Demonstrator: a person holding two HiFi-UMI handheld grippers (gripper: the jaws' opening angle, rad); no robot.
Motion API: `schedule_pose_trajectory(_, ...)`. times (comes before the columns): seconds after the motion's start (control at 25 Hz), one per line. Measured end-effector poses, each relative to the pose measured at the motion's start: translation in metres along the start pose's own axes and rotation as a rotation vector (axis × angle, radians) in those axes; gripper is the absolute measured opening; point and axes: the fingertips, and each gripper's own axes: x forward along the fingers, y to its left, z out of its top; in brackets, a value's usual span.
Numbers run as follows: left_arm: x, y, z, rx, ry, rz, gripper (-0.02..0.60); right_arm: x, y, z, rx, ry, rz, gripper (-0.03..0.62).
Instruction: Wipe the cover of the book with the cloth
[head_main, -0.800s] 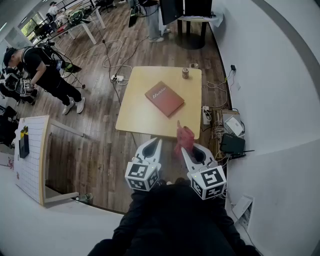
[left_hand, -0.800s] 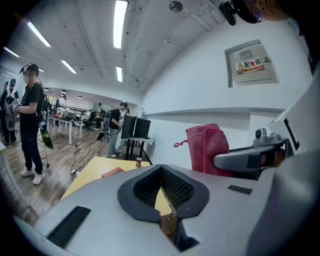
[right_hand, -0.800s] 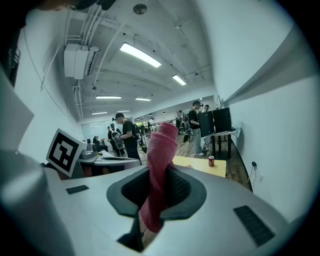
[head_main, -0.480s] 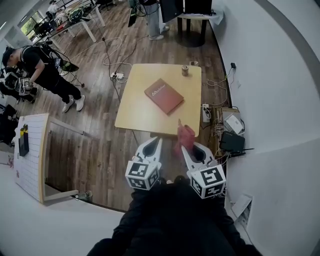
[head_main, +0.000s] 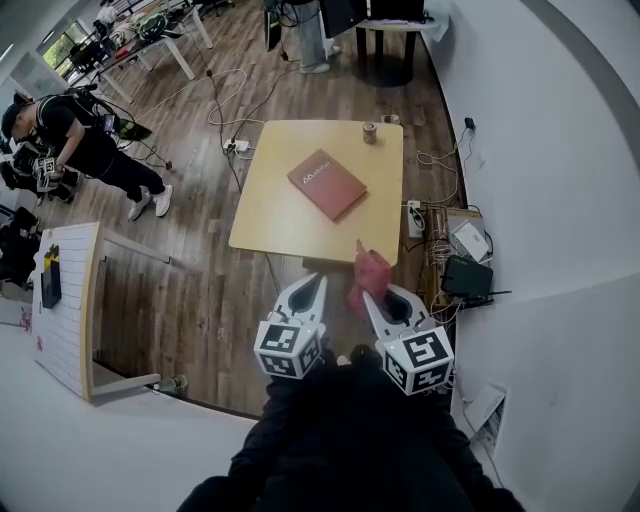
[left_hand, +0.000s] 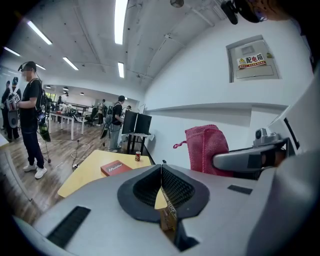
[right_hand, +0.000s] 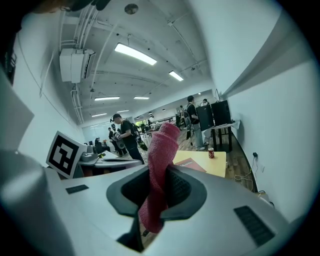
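Observation:
A red book (head_main: 327, 183) lies flat on the yellow table (head_main: 275, 220), far ahead of both grippers; it also shows as the book (left_hand: 116, 167) and the book (right_hand: 190, 165). My right gripper (head_main: 372, 292) is shut on a pink cloth (head_main: 369, 275), which sticks up out of the jaws as the cloth (right_hand: 159, 175) and appears at the right as the cloth (left_hand: 206, 148). My left gripper (head_main: 311, 293) is shut with nothing in it. Both grippers hang short of the table's near edge, above the wooden floor.
A small can (head_main: 369, 133) stands near the table's far edge. Cables and a power strip (head_main: 414, 218) lie on the floor right of the table, by the white wall. A person (head_main: 85, 145) stands at the far left. A white board (head_main: 68, 310) leans at the left.
The table and book have slid slightly up in the head view. The grippers keep the same pose, the cloth still held.

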Motion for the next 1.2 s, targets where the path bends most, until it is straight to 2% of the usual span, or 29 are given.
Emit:
schedule_pose_trajectory(0.4, 0.002, 0.000, -0.021, -0.018, 0.037, 0.033, 0.035, -0.008, -0.009, -0.022, 0.051, 0.024, 0.025, 0.077)
schedule_pose_trajectory(0.68, 0.009, 0.014, -0.029, -0.038, 0.047, 0.050, 0.035, 0.008, -0.012, -0.031, 0.054, 0.058, 0.033, 0.077)
schedule_pose_trajectory(0.92, 0.033, 0.049, -0.027, -0.056, 0.055, 0.050, 0.035, 0.047, -0.018, -0.029, 0.063, 0.078, 0.034, 0.077)
schedule_pose_trajectory(1.2, 0.080, 0.121, -0.005, -0.074, 0.061, 0.044, 0.035, 0.126, -0.033, -0.003, 0.065, 0.083, 0.014, 0.077)
